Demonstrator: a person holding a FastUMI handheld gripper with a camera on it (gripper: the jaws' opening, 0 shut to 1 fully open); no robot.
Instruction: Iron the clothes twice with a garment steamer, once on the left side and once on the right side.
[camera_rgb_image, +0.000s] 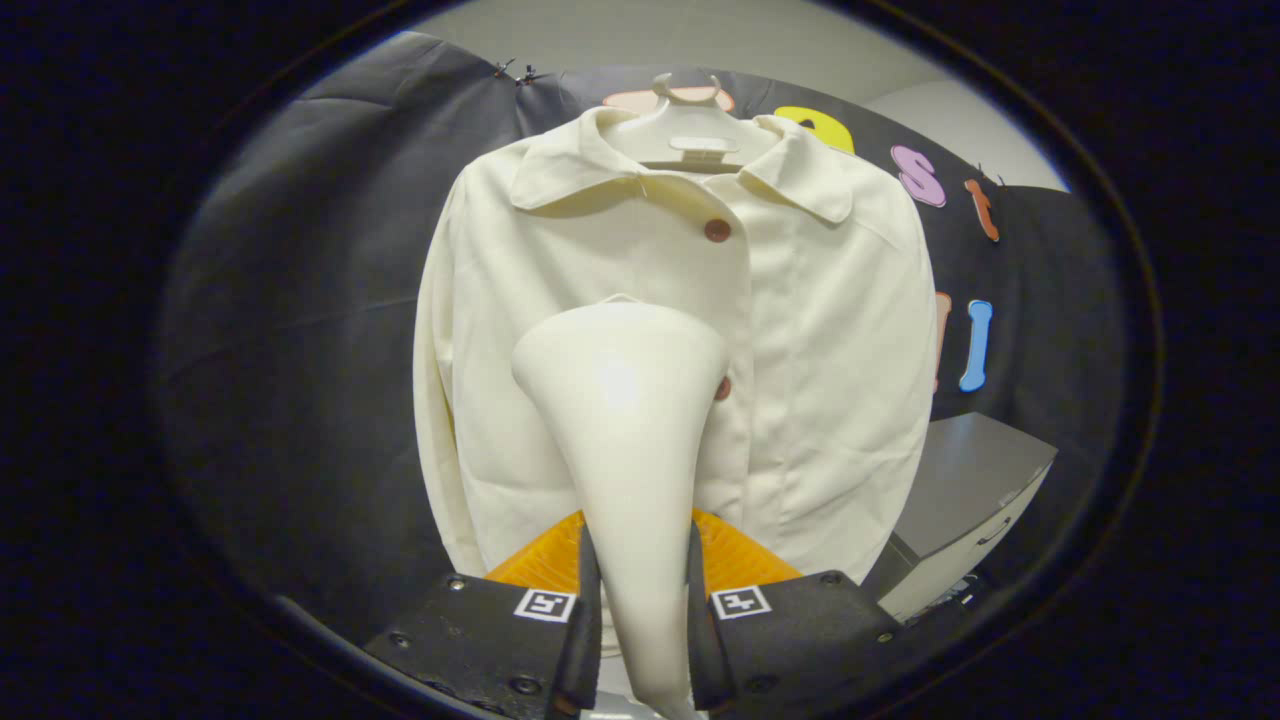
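Your claw (638, 620) is clamped on the cream funnel-shaped garment steamer (625, 420); its head points straight ahead at the cream hanging shirt (820, 380).

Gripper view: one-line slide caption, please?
Gripper shut on white cone-shaped garment steamer, head against cream collared shirt on white hanger.

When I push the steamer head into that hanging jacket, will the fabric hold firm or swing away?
Likely swings: the jacket hangs free from one hanger, with no visible backing. The cloth looks soft, with creases near the hem, so it should give under the steamer. The claw is shut on the steamer's handle, so press lightly.
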